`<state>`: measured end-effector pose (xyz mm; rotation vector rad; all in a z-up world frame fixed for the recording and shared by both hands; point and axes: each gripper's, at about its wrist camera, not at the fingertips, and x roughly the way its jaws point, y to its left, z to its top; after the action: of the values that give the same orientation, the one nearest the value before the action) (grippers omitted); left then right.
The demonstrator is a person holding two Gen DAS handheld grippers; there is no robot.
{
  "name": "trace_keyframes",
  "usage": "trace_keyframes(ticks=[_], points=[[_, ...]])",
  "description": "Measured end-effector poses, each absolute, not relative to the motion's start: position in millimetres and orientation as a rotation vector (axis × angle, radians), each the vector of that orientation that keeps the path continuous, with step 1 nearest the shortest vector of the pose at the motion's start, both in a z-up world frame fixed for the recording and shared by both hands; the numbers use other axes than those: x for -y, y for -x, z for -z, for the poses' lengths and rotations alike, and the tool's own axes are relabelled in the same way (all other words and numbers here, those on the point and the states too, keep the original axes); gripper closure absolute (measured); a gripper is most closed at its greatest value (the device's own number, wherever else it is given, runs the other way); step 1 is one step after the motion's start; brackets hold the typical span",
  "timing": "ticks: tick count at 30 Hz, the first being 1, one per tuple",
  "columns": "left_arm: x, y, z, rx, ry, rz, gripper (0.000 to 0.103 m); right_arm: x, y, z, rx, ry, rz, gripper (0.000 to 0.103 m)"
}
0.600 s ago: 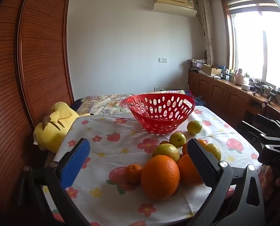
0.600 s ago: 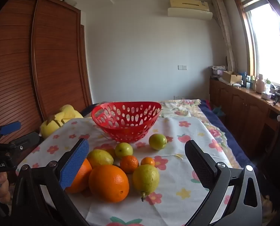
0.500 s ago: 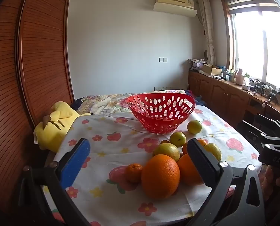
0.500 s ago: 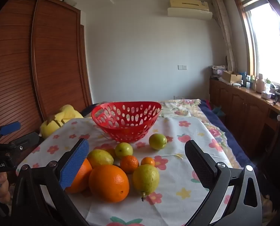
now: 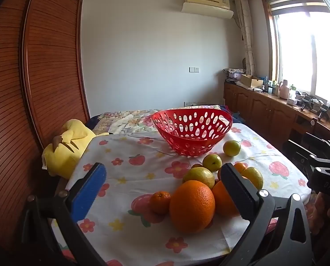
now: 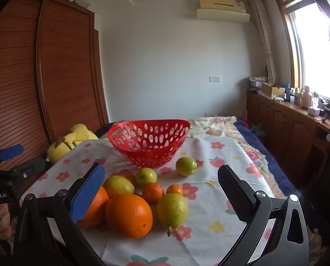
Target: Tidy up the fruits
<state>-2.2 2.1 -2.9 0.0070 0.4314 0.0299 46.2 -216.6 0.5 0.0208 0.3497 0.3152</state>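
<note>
Nearest to both cameras are the tools themselves. The left gripper (image 5: pixel 162 190) has its jaws spread fully apart and grasps nothing; the right gripper (image 6: pixel 161 190) is the same, wide and empty. Each one points a little downward toward the table, and both hover at the near edge, not touching any fruit. In the right wrist view a hand (image 6: pixel 0 219) holds the handle of the left tool at the left border.

Just behind the jaws lies the heap of fruit on the flowered tablecloth (image 6: pixel 213 199). The closest piece is the big orange (image 6: pixel 129 215), and a second orange (image 6: pixel 96 208) touches it on the left, partly hidden by the blue pad. To its right stands a yellow-green pear (image 6: pixel 172 210). Behind them are two small mandarins (image 6: pixel 152 192), then some green round fruits, one of them (image 6: pixel 186 166) apart on the right.

Farther, in the middle of the table, is the red basket (image 6: pixel 149 141), and it looks empty, so I judge that the task is at its very start: no fruit is yet collected. The next move probably needs one gripper to go forward and down around a near fruit, and to close gently, because the round fruits can roll
</note>
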Motion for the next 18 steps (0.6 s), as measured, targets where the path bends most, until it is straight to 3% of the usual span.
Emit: trace_keyframes(ticks=[18], points=[[-4.1,5.3,-3.1,-0.421,-0.007,-0.029,0.000,213.8,-45.3,-2.5,-0.346,-0.020,-0.318,0.000]])
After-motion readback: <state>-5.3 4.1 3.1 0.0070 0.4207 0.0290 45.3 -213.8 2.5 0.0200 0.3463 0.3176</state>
